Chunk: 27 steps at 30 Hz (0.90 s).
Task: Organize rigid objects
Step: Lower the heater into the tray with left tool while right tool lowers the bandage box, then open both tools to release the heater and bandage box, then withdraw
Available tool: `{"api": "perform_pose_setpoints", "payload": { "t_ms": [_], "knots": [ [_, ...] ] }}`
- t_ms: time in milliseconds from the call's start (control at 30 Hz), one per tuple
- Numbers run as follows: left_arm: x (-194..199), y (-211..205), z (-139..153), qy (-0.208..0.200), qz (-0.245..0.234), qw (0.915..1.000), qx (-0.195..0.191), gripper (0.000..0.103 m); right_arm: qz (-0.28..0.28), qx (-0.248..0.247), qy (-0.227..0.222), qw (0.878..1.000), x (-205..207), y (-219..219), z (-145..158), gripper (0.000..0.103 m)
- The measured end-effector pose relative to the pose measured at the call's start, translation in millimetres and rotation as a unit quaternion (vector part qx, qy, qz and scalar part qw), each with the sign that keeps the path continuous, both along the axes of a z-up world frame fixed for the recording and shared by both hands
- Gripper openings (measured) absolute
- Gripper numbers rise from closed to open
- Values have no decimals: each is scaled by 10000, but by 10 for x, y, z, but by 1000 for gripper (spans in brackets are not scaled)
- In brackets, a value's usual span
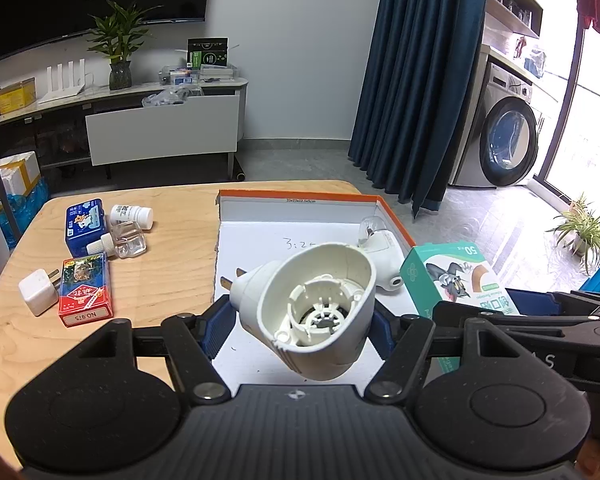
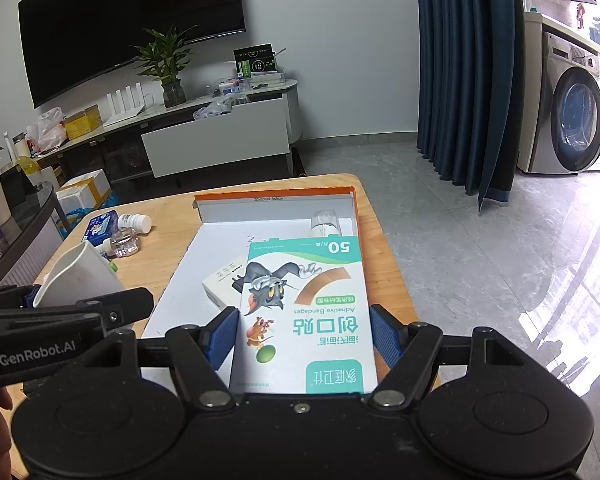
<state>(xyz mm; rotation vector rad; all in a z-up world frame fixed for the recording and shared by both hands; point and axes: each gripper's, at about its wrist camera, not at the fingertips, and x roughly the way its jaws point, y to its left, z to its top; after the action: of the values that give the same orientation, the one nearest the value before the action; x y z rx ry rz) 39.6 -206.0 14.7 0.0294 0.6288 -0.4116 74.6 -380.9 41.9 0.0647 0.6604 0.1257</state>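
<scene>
Left wrist view: looks forward and down along its fingers, close over the light wooden table (image 1: pixel 148 280). Right wrist view: the same heading from further right. Both share the orange-rimmed white cardboard tray (image 1: pixel 300 200) (image 2: pixel 274 194) and the wall-mounted black television (image 2: pixel 132 24).

Both grippers are matte black plastic: a broad body with two round raised discs at the near corners, angled linkage arms pinned by silver rivets, and a small screw at the centre edge. The left gripper (image 1: pixel 300 320) and right gripper (image 2: pixel 304 332) carry ribbed blue finger pads (image 2: pixel 384 340). White lettering "GenRobot.AI" (image 2: pixel 36 354) runs along the left gripper's side
</scene>
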Motion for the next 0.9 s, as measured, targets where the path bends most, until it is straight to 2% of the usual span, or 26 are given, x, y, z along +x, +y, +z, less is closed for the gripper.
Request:
{"api": "perform_pose_setpoints", "payload": {
  "t_ms": [200, 267, 800, 900],
  "knots": [
    [4, 7, -2, -3, -9, 10000, -8, 69, 7, -36, 1, 10000, -6, 10, -12, 84],
    [14, 12, -5, -12, -20, 10000, -2, 57, 14, -45, 3, 10000, -10, 8, -18, 84],
    [57, 106, -20, 88, 116, 9999, -30, 58, 14, -185, 164, 9997, 3, 38, -58, 82],
    [49, 140, -4, 105, 178, 9998, -36, 64, 15, -164, 136, 9998, -4, 33, -51, 82]
  ]
}}
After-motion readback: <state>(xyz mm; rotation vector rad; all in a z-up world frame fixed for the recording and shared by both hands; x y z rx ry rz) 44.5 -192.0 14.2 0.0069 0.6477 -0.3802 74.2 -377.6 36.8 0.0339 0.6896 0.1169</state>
